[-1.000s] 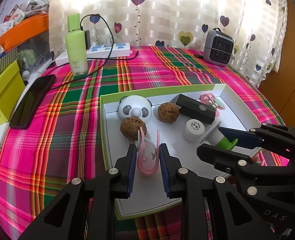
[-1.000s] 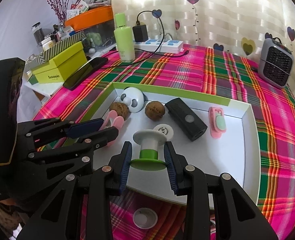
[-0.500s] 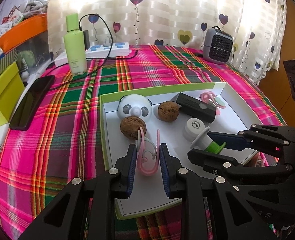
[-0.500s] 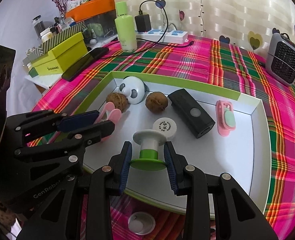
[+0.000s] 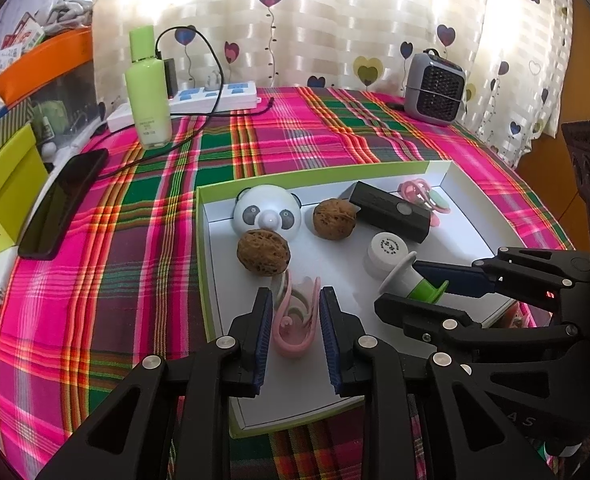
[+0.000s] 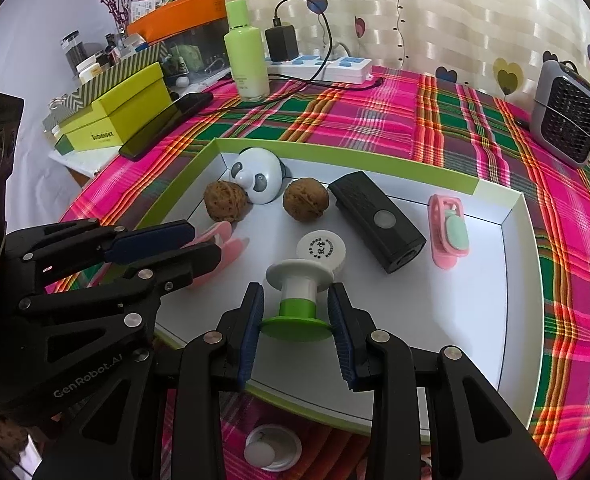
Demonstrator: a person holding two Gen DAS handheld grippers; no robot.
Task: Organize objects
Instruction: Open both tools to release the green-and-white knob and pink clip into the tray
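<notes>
Nearest the viewer, at lower centre of the left wrist view, the left gripper (image 5: 295, 312) is clamped on a pink clip (image 5: 295, 318), its blue pads pressing the clip's two sides just above the near floor of the white tray (image 5: 375, 384). At lower centre of the right wrist view, the right gripper (image 6: 296, 312) grips a white-and-green spool (image 6: 298, 296) by its green flange, the spool standing upright over the tray's near middle. Both tools angle steeply downward and sit side by side, the left one's fingers filling the lower left of the right view.

Below the tray's near rim, at bottom centre of the right view, a small round lid (image 6: 269, 450) lies on the plaid cloth (image 6: 375, 120), outside the tray.

Middle ground, inside the tray: a round white cap (image 6: 321, 250) just behind the spool; two walnuts (image 6: 225, 201) flanking a panda-faced dome (image 6: 257, 174); a black rectangular device (image 6: 377, 222); a second pink clip with a mint pad (image 6: 449, 232) toward the right wall.

Judged progress: most small items are already gathered in the tray; the two held pieces appear about to be set down, and the lid remains to be collected.

Far ground, upper frame: a green bottle (image 5: 148, 88), a power strip (image 5: 215, 96), a dark phone (image 5: 65, 200) and a small grey heater (image 5: 435, 88).
</notes>
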